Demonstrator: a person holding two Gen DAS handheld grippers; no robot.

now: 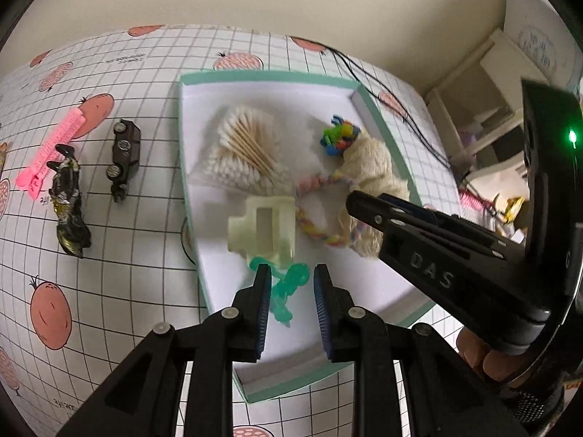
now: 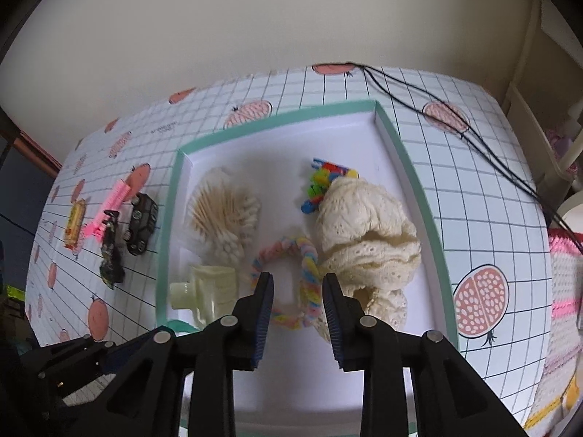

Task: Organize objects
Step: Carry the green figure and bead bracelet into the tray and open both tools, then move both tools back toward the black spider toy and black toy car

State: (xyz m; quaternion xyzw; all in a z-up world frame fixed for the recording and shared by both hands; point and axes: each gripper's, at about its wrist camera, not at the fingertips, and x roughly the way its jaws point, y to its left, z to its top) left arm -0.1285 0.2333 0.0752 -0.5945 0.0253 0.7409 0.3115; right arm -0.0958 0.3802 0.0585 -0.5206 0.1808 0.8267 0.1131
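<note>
Over the mint-rimmed white tray | left gripper released, jaws spread around a green plastic toy lying in the tray | right gripper released, empty, above the pastel braided rope beside the cream knit hat | toy car outside on the gridded cloth

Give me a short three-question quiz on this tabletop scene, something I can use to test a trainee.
1. True or false: the cotton swabs lie inside the mint-edged tray.
2. Which lies on the tablecloth outside the tray: A the cream knit cloth, B the dark toy car, C the pastel braided loop?
3. What green thing sits between the left gripper fingers?

Key: 1 true. 2 B. 3 a translucent green toy; the fingers are apart, not clamped on it.
</note>
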